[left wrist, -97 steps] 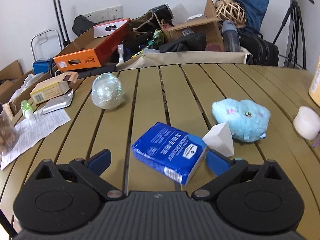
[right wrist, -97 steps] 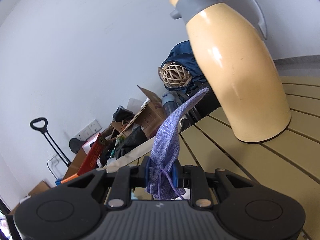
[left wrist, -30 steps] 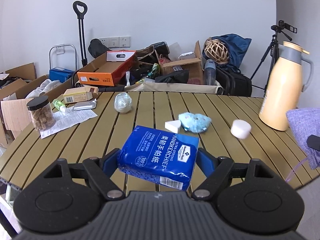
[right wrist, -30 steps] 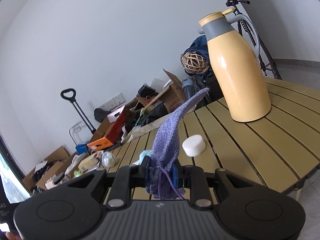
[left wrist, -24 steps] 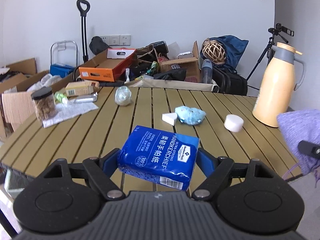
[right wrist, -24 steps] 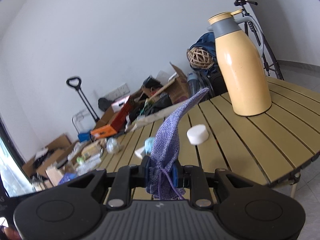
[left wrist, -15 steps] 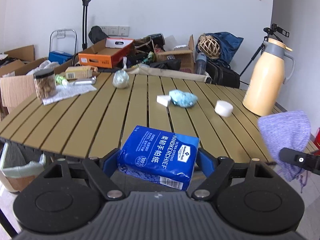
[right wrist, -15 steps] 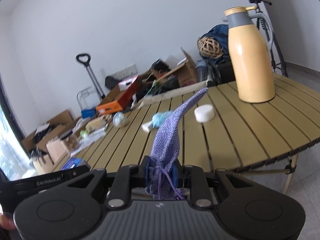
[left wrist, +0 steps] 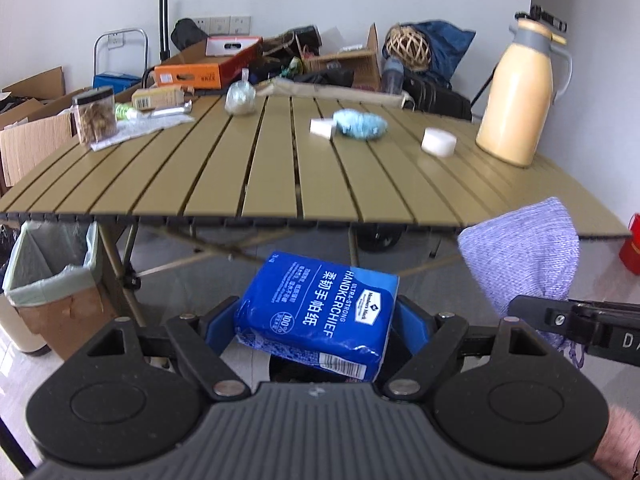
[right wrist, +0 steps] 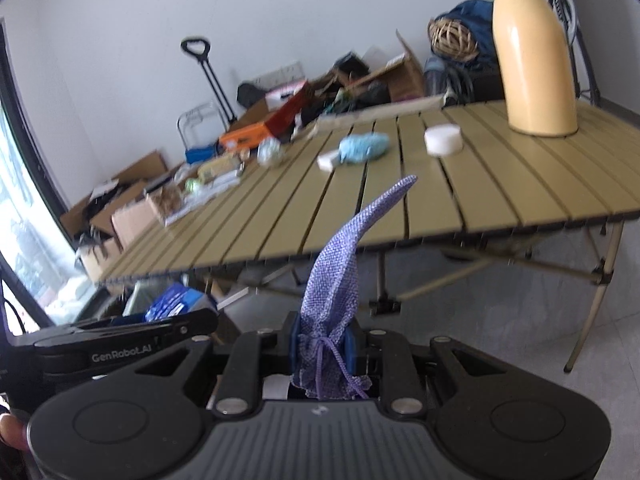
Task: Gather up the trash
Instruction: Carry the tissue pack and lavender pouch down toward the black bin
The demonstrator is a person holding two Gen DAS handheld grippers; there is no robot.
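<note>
My left gripper (left wrist: 316,320) is shut on a blue handkerchief tissue pack (left wrist: 320,312), held in the air below and in front of the slatted table (left wrist: 280,176). My right gripper (right wrist: 322,346) is shut on a purple mesh pouch (right wrist: 336,288); the pouch also shows at the right of the left wrist view (left wrist: 524,248). The left gripper with the pack shows at the lower left of the right wrist view (right wrist: 176,306). A bin with a pale green liner (left wrist: 48,276) stands on the floor at the left, under the table edge.
On the table are a yellow thermos (left wrist: 520,92), a white puck (left wrist: 438,142), a blue plush (left wrist: 360,124), a white wedge (left wrist: 322,126), a crumpled plastic ball (left wrist: 240,98) and a jar (left wrist: 94,114). Boxes and bags crowd the floor behind. A red object (left wrist: 630,248) stands at far right.
Both grippers have pulled back from the table and dropped lower, each still holding its item. The table edge, its legs and the lined bin have come into view.
</note>
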